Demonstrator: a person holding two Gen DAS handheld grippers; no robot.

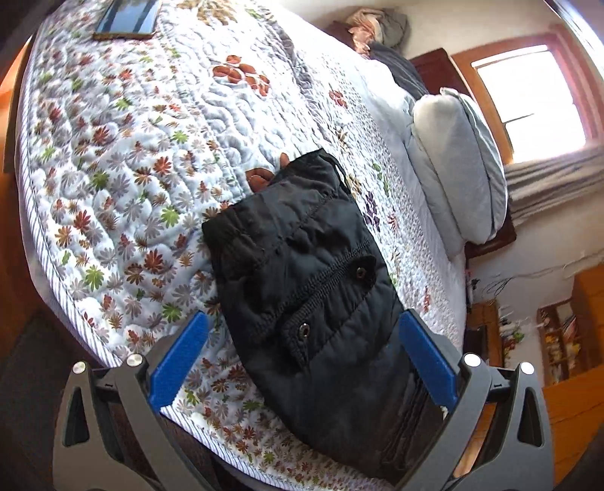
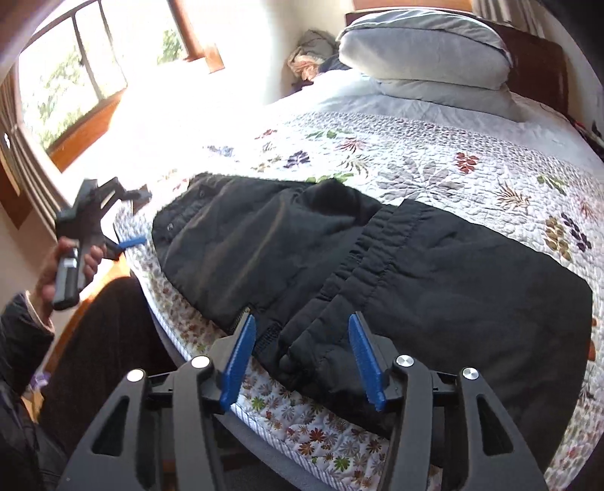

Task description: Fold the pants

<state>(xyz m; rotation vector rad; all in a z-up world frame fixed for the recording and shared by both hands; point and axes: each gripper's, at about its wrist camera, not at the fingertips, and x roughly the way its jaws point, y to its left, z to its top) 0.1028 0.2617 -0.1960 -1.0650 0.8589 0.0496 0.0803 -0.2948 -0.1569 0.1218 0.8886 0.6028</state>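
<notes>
right gripper (image 2: 300,358) nearest, blue pads spread, hovering just over a bunched edge of the black pants (image 2: 377,272) without pinching. left gripper (image 1: 302,362) spread wide too, nothing between its pads; seen from the right wrist off the bed's edge, held in a hand (image 2: 49,272). pants folded, lying near the near edge of the floral quilt (image 1: 132,170). plenty of bare quilt beyond, up to the stacked pillows (image 2: 422,53); a tablet (image 1: 126,19) at the far edge.
</notes>
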